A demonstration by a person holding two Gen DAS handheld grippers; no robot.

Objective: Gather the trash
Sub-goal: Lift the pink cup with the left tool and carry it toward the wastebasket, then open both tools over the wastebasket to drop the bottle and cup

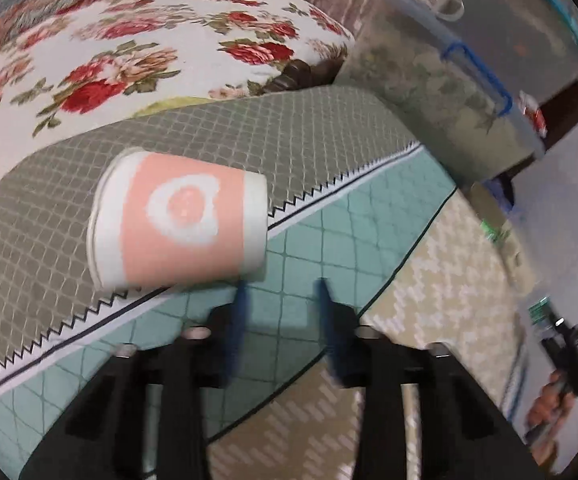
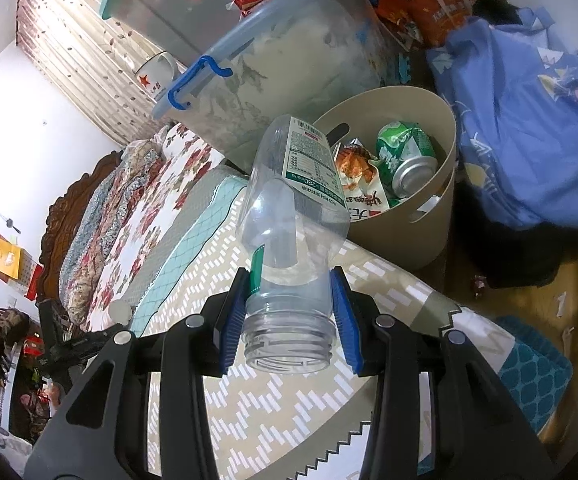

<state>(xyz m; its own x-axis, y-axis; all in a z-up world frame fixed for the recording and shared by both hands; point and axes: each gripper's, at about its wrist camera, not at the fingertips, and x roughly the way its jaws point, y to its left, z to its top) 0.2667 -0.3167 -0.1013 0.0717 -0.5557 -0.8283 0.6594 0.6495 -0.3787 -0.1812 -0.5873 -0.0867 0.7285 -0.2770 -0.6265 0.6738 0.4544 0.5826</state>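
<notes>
Bottle (image 2: 295,208), clear plastic and uncapped, sits clamped at the neck between the blue pads of the right gripper (image 2: 291,300), its base pointing toward the beige bin (image 2: 429,232). The bin stands just beyond the bottle, already holding a crushed green can (image 2: 407,158) and a snack wrapper (image 2: 363,176).

Paper cup (image 1: 179,216), pink with a white heart, lies on its side on the quilted bed cover (image 1: 41,216), well away from the bin on the bed side. The left gripper (image 1: 281,300) hangs just short of the cup with its jaws parted and nothing between them; the pads do not touch the cup.

Judgement on handling: both items look empty and light. The bottle is thin-walled but stiff at the threaded neck, so the present hold is the sound one. The cup will likely crush under firm pressure and may roll; take it across the mid-body or near the rolled rim, gently.
</notes>
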